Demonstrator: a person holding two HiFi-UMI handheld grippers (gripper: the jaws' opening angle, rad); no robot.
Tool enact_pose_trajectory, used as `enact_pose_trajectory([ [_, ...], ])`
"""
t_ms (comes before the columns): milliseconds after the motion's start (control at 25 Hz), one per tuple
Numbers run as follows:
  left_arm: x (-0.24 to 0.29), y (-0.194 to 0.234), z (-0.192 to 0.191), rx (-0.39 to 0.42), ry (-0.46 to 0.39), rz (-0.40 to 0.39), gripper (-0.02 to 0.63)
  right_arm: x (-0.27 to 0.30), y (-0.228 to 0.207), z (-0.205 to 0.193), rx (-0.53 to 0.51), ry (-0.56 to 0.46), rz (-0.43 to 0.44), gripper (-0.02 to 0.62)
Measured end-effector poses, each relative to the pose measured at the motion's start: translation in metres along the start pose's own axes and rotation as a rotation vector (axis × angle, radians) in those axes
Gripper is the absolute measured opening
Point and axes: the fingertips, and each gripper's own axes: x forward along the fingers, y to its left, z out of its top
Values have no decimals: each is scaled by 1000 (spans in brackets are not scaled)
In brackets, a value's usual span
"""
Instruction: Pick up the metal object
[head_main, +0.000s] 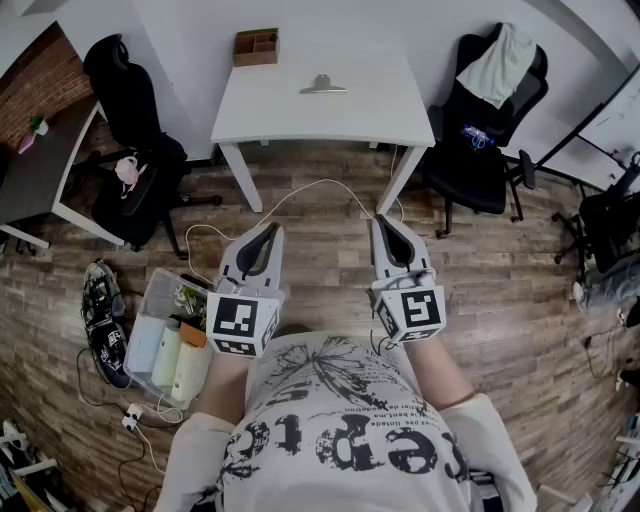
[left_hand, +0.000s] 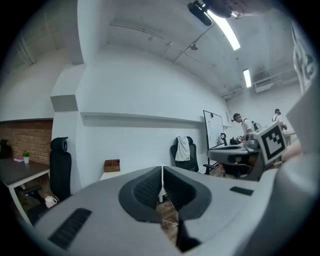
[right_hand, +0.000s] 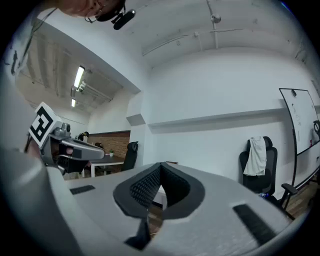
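Tongs in both hands are hovering low over the wooden floor, close in front of the person's printed white shirt and pointing toward the white table. The left tongs are sitting fully closed, with the ribbed pads meeting at the tips and nothing between them, as the left gripper view is showing. The right tongs are also sitting closed and empty, their pads pressing together at the tips.

The metal object is lying on the table, near the middle of the top and well apart from both tongs. A brown wooden organizer box is standing at the table's far edge, to the left of the metal object and apart from it.

2 black office chairs are flanking the table: the left chair is carrying a pink mask, and the right chair is wearing a pale garment draped over its back. A thin white cable is trailing across the floor between the table legs. A clear plastic bin holding bottles is sitting on the floor beside the left tongs, with dark shoes just to its left.
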Motion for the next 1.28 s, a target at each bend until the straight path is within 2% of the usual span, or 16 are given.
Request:
enact_pose_trajectory([
  [360, 15, -1, 0, 2, -2, -10, 12, 4, -11, -7, 10, 12, -30, -9],
  [680, 29, -2, -8, -6, 37, -24, 12, 14, -25, -21, 62, 48, -47, -8],
  [1080, 68, 48, -36, -58, 99, 11, 12, 77, -33, -53, 92, 130, -32, -8],
  [1280, 115, 96, -43, -62, 97, 0, 12, 139, -50, -61, 94, 150, -102, -9],
])
